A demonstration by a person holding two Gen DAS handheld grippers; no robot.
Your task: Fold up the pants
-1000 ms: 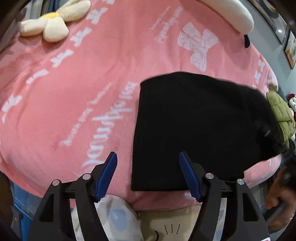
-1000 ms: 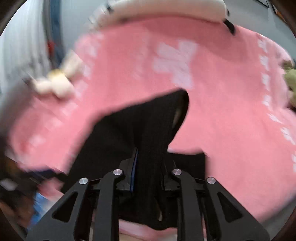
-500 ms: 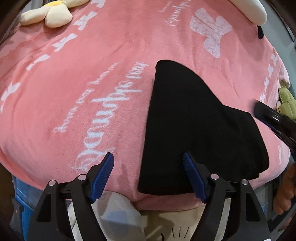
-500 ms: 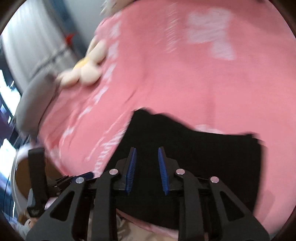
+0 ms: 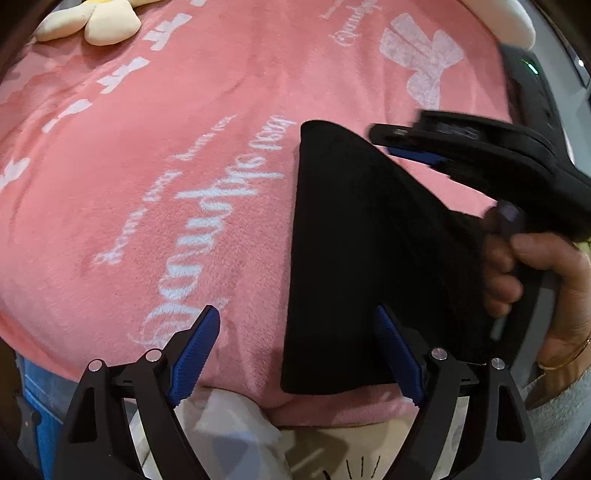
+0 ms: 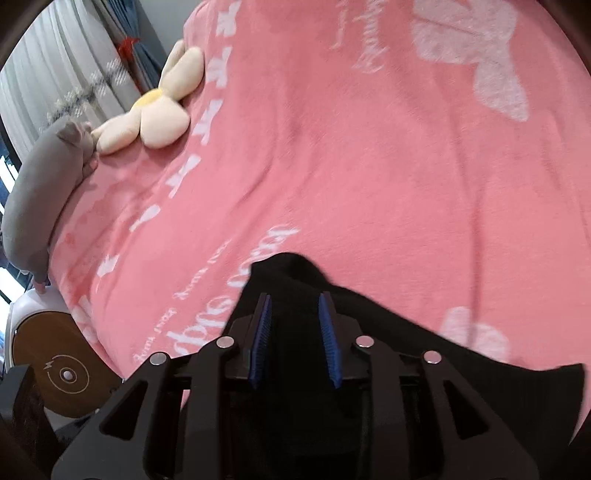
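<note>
My right tongs (image 6: 295, 332) have just dropped the black pants (image 5: 369, 258) folded on the pink bed (image 5: 184, 147) and are opening, empty; left tongs (image 5: 299, 354) spread wider, holding nothing.

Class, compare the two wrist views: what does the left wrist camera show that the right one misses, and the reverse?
Only the left wrist view shows the person's hand holding the right gripper, and the left gripper, its jaws opening.

Only the right wrist view shows the grey plush, curtains and a round wooden charger.

Both show the folded black pants, the pink blanket and the cream flower plush.
</note>
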